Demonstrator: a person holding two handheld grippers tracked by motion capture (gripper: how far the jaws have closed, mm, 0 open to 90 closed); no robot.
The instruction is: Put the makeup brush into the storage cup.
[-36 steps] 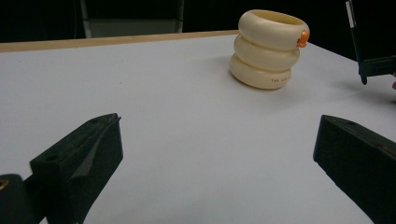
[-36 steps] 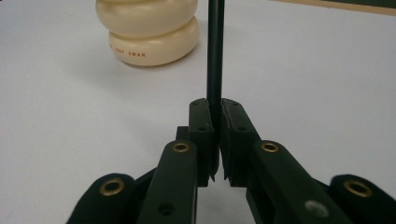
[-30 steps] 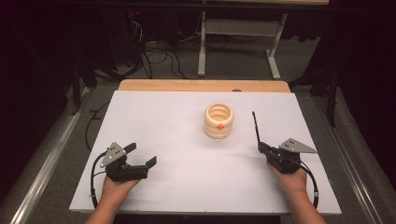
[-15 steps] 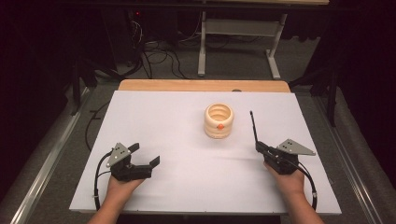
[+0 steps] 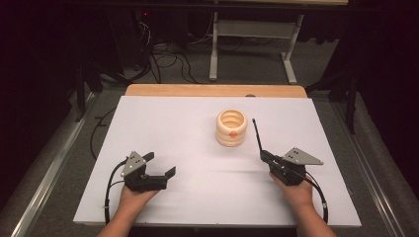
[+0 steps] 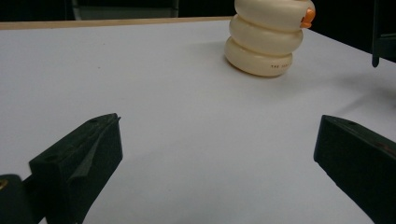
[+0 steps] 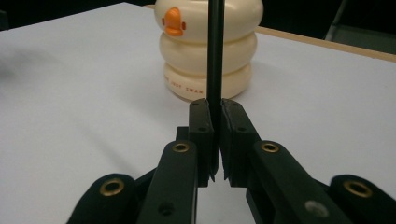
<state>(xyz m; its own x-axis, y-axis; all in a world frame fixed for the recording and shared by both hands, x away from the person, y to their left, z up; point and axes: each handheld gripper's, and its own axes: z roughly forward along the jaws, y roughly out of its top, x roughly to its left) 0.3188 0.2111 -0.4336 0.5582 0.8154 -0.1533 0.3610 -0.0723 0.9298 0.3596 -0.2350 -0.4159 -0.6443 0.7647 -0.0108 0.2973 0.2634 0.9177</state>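
A cream ringed holder [image 5: 230,127] with a small orange duck beak stands upright on the white table [image 5: 163,123], right of centre. It also appears in the left gripper view [image 6: 266,39] and, close up, in the right gripper view [image 7: 208,51]. My right gripper [image 5: 264,157] is shut on a thin black rod [image 5: 257,134] that points away toward the holder's right side. In the right gripper view the jaws pinch the rod [image 7: 215,46] at its base, with the gripper [image 7: 214,107] just short of the holder. My left gripper [image 5: 160,164] rests open at the near left, its jaws [image 6: 219,130] wide apart with nothing between them.
A wooden strip [image 5: 212,90] runs along the table's far edge. Beyond it are a metal desk frame [image 5: 249,44] and loose cables [image 5: 163,54] on the dark floor. Bare white surface lies between the two hands.
My right gripper has carried the rod a little to the left, closer to the holder. The left hand has barely shifted.
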